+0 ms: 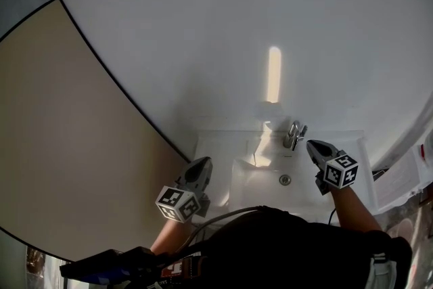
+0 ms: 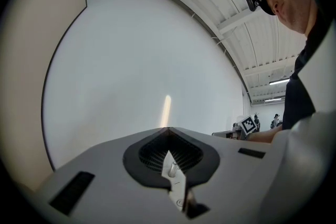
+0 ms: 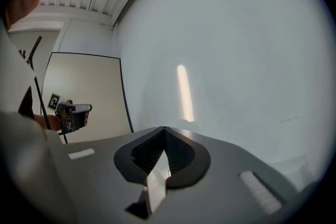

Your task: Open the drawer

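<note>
No drawer shows in any view. In the head view my left gripper point(image 1: 203, 160) hovers over the left edge of a white sink counter point(image 1: 216, 145), jaws together and holding nothing. My right gripper point(image 1: 311, 143) hangs over the basin's right side, close to the metal faucet point(image 1: 293, 135), and it is shut and empty too. Both point at the white wall point(image 1: 237, 24). In the left gripper view the jaws point(image 2: 168, 129) meet in a point. The right gripper view shows the same closed tip point(image 3: 165, 128).
A beige panel with a dark edge point(image 1: 61, 145) covers the wall to the left. The basin has a round drain point(image 1: 285, 180). A bright streak of light point(image 1: 273, 74) lies on the wall above the faucet. Papers and clutter point(image 1: 406, 176) sit at the right.
</note>
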`<state>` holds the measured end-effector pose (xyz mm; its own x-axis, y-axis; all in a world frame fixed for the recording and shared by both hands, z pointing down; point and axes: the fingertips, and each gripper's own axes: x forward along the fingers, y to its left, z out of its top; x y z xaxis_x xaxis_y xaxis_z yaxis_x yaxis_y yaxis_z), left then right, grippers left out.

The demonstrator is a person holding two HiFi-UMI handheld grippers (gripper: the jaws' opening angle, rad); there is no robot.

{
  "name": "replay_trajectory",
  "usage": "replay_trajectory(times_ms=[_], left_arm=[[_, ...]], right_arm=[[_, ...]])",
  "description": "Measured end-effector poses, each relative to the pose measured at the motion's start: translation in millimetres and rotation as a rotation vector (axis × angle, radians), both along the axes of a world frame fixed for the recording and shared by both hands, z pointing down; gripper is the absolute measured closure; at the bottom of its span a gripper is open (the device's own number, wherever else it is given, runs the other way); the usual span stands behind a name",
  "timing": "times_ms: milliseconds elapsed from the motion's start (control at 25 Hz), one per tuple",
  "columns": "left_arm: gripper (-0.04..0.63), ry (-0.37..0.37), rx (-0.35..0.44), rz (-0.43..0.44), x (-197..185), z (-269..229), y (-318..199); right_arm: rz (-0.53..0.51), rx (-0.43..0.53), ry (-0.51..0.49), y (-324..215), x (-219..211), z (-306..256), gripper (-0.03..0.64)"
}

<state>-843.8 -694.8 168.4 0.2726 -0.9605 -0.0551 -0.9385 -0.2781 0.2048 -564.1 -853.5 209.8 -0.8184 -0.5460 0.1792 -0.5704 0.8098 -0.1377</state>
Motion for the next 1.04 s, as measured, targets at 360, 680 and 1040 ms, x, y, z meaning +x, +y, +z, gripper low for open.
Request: replay_trajectory(times_ms=[360,680,1040], left_arm=[[0.604,0.018,-0.019,-0.014,-20.6,1.1,12.2],[0.604,0.014,-0.017,0.026,-14.4,-0.1,4.7],[0.604,0.02,-0.01,0.033,-10.3,8.4,6.7]], right_arm=[[0.013,0.021,0.04,10.6,-10.0,-3.6,0.617],[0.05,0.023,0.053,8.2,-1.0,-3.3,0.617],[0.06,0.017,0.051,11.1,10.9,-0.3,0.618]])
